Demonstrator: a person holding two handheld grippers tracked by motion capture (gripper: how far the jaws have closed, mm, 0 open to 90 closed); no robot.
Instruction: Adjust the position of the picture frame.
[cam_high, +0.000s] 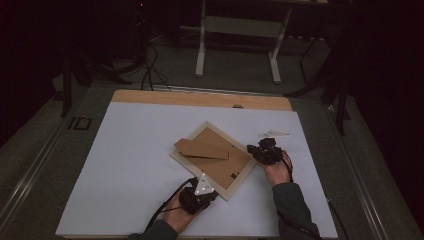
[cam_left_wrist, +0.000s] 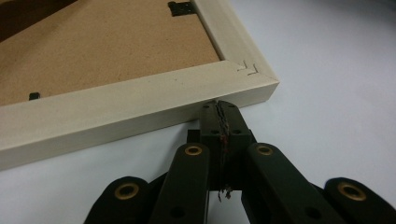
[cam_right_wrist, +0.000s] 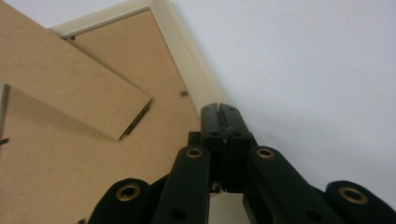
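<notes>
A pale wooden picture frame (cam_high: 243, 176) lies face down and turned cornerwise on the white table (cam_high: 125, 165). Its brown backing board (cam_high: 222, 165) faces up, and a brown stand flap (cam_high: 201, 148) lies across it. My left gripper (cam_high: 209, 191) is shut at the frame's near corner. In the left gripper view the left gripper's (cam_left_wrist: 219, 106) tips meet the outer side of the frame's rail (cam_left_wrist: 140, 107), with nothing between the jaws. My right gripper (cam_high: 251, 149) is shut at the frame's right corner. In the right gripper view the right gripper's (cam_right_wrist: 220, 109) tips sit beside the rail (cam_right_wrist: 187, 60).
A small white object (cam_high: 274, 133) lies on the table behind the right gripper. A bare wooden strip (cam_high: 200, 98) runs along the table's far edge. Beyond it stand a white desk frame (cam_high: 237, 30) and floor cables (cam_high: 150, 70). A black clip (cam_left_wrist: 181, 7) holds the backing.
</notes>
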